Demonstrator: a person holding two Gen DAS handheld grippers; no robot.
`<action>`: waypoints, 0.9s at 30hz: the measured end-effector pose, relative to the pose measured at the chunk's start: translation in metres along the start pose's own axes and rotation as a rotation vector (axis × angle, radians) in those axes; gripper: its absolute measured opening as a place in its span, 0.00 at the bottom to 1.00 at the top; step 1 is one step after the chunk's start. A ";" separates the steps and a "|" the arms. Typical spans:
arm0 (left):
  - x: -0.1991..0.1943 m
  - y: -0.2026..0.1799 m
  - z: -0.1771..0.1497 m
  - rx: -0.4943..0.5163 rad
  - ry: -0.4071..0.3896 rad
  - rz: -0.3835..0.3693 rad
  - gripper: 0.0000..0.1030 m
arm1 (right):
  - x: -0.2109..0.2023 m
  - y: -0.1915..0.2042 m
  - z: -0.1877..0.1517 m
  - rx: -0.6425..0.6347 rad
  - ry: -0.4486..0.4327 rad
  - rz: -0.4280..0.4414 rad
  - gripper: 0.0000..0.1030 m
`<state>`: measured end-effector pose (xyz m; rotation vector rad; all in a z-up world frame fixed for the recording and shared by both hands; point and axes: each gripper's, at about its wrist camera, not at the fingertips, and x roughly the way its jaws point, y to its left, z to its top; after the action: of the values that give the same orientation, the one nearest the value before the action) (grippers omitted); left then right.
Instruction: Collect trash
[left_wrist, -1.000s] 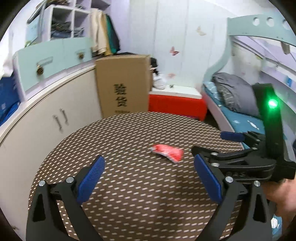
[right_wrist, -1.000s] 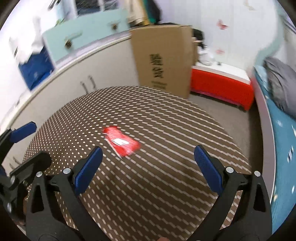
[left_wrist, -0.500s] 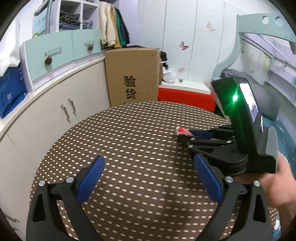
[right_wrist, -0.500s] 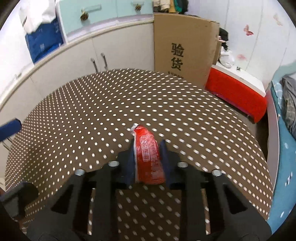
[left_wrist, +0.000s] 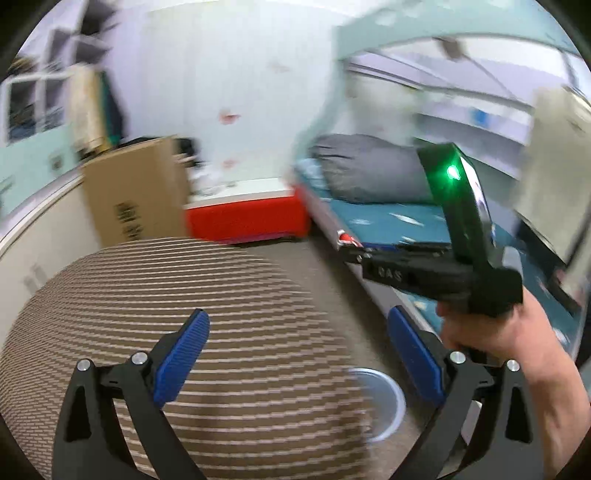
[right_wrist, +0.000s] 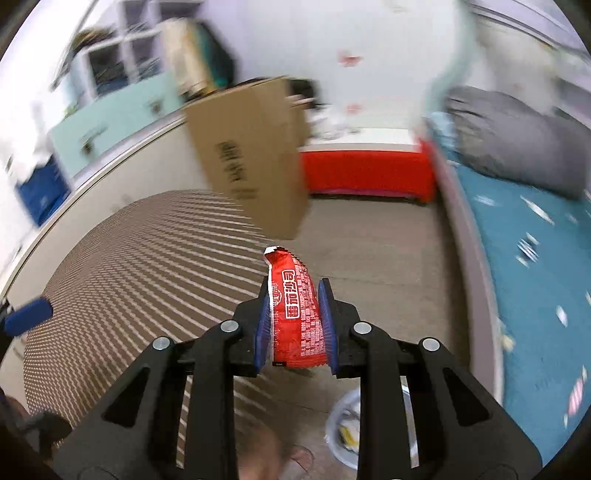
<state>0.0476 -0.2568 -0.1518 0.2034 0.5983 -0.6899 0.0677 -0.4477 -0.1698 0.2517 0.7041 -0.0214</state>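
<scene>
From the left wrist view we see our left gripper (left_wrist: 295, 354) spread wide with nothing between its blue pads (left_wrist: 183, 354), hanging over the near edge of the round table (left_wrist: 177, 295) with its brown dotted cloth. Just past that edge, low on the floor, sits a white bin (left_wrist: 384, 402), partly hidden by the table rim and the right-hand finger. Beyond it our right gripper (left_wrist: 347, 242) crosses the view from the right, held in a bare hand (left_wrist: 491, 332), a sliver of red wrapper (left_wrist: 345, 236) showing at its tip; a green light glows on its upright body. Behind stand a cardboard box (left_wrist: 136, 192), a red bench (left_wrist: 243, 218) and a bed with a grey pillow (left_wrist: 369, 173), all blurred. From the right wrist view the right gripper (right_wrist: 295, 325) is pinched tight on the red snack wrapper (right_wrist: 295, 314), which stands upright between the pads, off the table, above the carpeted floor (right_wrist: 376, 258). The white bin (right_wrist: 341, 428) lies below and slightly right, half covered by the gripper's frame. The cardboard box (right_wrist: 255, 155) stands ahead at the table's far rim, with the bed (right_wrist: 517, 266) to the right.
</scene>
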 end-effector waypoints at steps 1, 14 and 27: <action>0.008 -0.026 -0.004 0.026 0.014 -0.036 0.92 | -0.013 -0.023 -0.009 0.031 -0.007 -0.032 0.24; 0.204 -0.140 -0.154 0.011 0.357 -0.051 0.92 | -0.013 -0.196 -0.158 0.322 0.099 -0.177 0.24; 0.399 -0.052 -0.354 -0.314 0.815 0.325 0.64 | 0.095 -0.220 -0.246 0.407 0.264 -0.094 0.23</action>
<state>0.0990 -0.3811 -0.6704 0.2803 1.4057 -0.1638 -0.0396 -0.5963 -0.4599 0.6192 0.9722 -0.2261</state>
